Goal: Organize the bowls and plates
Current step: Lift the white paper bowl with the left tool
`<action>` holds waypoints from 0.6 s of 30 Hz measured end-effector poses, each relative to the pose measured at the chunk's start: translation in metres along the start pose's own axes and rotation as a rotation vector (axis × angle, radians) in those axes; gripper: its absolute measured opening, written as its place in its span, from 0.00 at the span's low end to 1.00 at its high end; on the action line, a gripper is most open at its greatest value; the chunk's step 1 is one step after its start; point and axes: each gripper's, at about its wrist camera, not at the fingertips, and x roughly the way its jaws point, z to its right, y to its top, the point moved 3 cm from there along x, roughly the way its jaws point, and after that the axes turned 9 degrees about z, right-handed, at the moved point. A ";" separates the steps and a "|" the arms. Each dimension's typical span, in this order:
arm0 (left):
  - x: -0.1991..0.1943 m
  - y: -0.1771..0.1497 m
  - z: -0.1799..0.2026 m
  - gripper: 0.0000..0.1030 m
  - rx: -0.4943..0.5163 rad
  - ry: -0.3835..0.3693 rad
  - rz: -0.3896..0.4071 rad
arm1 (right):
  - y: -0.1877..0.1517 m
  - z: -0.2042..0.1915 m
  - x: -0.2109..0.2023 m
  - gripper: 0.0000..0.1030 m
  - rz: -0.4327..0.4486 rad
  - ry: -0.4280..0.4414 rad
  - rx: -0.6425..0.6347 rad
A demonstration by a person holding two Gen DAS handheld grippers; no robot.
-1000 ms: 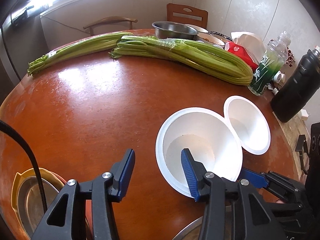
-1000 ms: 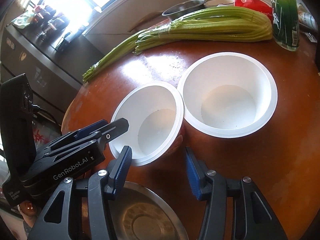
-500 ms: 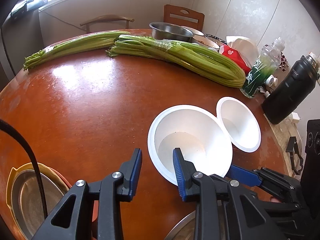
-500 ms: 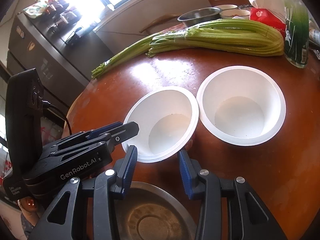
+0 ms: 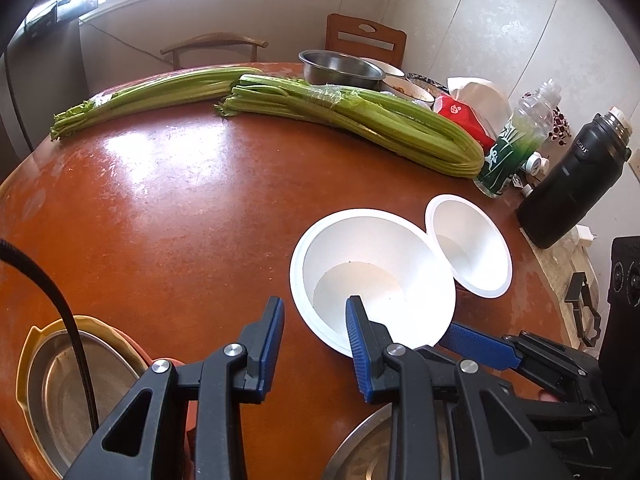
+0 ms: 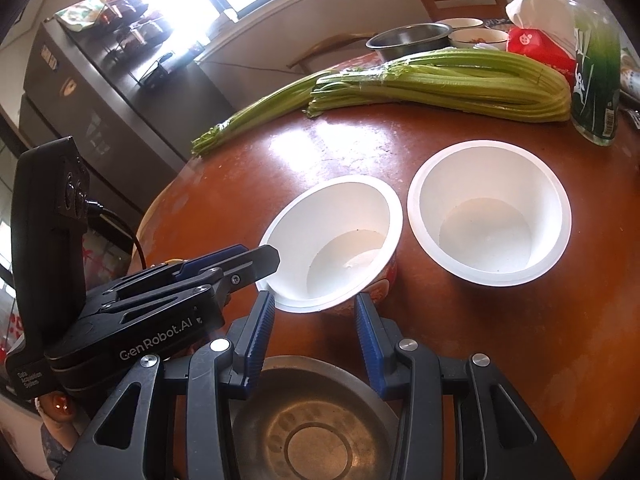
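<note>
Left wrist: left tongs [image 5: 314,328] straddle near white bowl [image 5: 372,276] rim, parted

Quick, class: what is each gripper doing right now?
Left gripper: jaws open, straddling the near white bowl's rim.
Right gripper: jaws open, holding nothing.

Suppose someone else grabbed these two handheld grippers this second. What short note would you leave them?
Left gripper: open, one finger dipping into the near white bowl, holding nothing.
Right gripper: open, just short of the same bowl, above a steel dish.
The second white bowl sits beside the first on the table, not nested.
A yellow-rimmed stack sits at the left edge.
Done: nothing stacked among the white bowls.
Left: probably nest the two bowls, then gather dishes.
</note>
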 end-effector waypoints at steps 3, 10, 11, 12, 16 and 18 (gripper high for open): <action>0.003 0.000 -0.002 0.30 -0.011 0.004 -0.008 | 0.000 0.009 -0.001 0.43 0.006 -0.022 0.029; 0.013 0.004 -0.010 0.30 -0.054 0.011 -0.018 | 0.003 0.022 0.004 0.43 0.011 -0.061 0.063; 0.014 0.005 -0.009 0.30 -0.057 0.006 -0.019 | 0.003 0.022 0.006 0.43 0.010 -0.069 0.055; 0.016 0.006 -0.008 0.31 -0.058 0.001 -0.020 | 0.002 0.022 0.006 0.43 0.011 -0.074 0.049; 0.025 0.006 -0.003 0.31 -0.053 -0.031 -0.040 | 0.001 0.016 0.009 0.43 0.010 -0.078 -0.001; 0.029 0.005 0.001 0.31 -0.054 -0.066 -0.059 | -0.001 0.011 0.011 0.43 0.009 -0.085 -0.041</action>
